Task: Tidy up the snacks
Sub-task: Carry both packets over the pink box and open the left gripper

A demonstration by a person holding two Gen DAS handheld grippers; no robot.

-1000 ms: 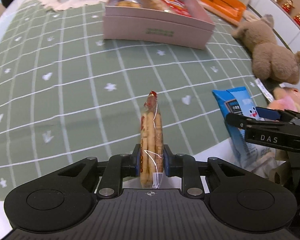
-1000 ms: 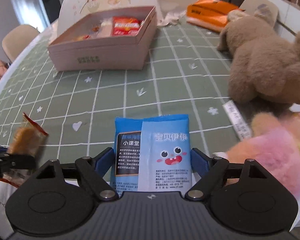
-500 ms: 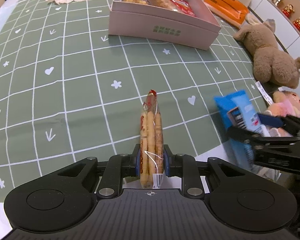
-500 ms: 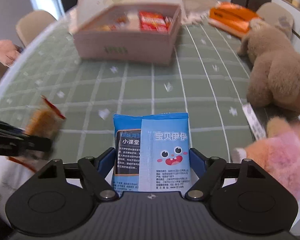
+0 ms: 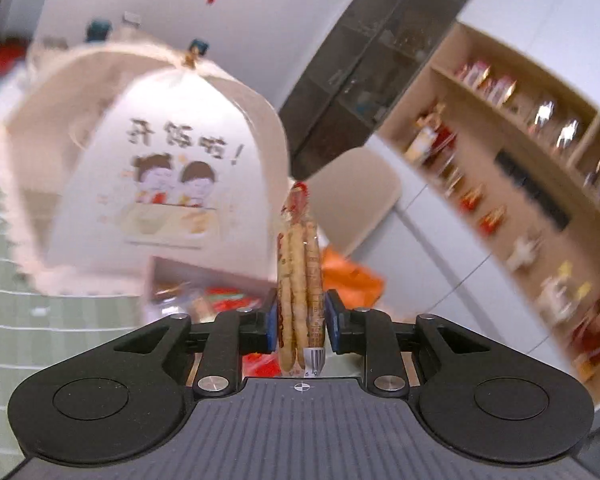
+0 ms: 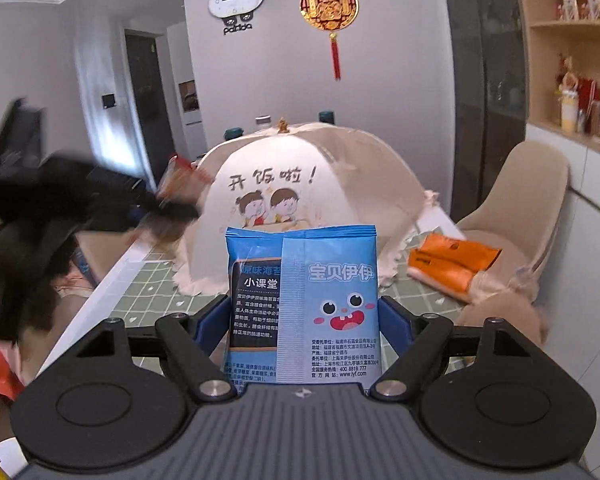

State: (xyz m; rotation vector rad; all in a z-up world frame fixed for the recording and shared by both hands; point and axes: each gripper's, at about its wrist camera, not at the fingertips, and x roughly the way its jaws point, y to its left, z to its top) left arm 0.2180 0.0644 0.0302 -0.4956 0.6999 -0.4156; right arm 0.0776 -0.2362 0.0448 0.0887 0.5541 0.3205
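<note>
My left gripper (image 5: 301, 316) is shut on a clear pack of biscuit sticks (image 5: 299, 276), held upright and raised. Just below and beyond it lies the pink snack box (image 5: 204, 280) with red packets inside, blurred. My right gripper (image 6: 304, 320) is shut on a blue snack packet (image 6: 312, 304) with a cartoon face, held upright above the green checked tablecloth (image 6: 148, 292). In the right wrist view the left gripper (image 6: 80, 204) appears as a blurred black shape at the left, its biscuit pack tip (image 6: 180, 176) showing.
A dome food cover (image 6: 300, 192) with a cartoon print stands on the table behind the box; it also shows in the left wrist view (image 5: 152, 168). An orange packet (image 6: 452, 260) and a brown plush toy (image 6: 500, 312) lie at the right. A beige chair (image 6: 516, 200) stands beyond.
Both grippers have tilted up and lifted, so the views now look across the table at the room. The left gripper has moved forward toward the pink box with the biscuit pack.
</note>
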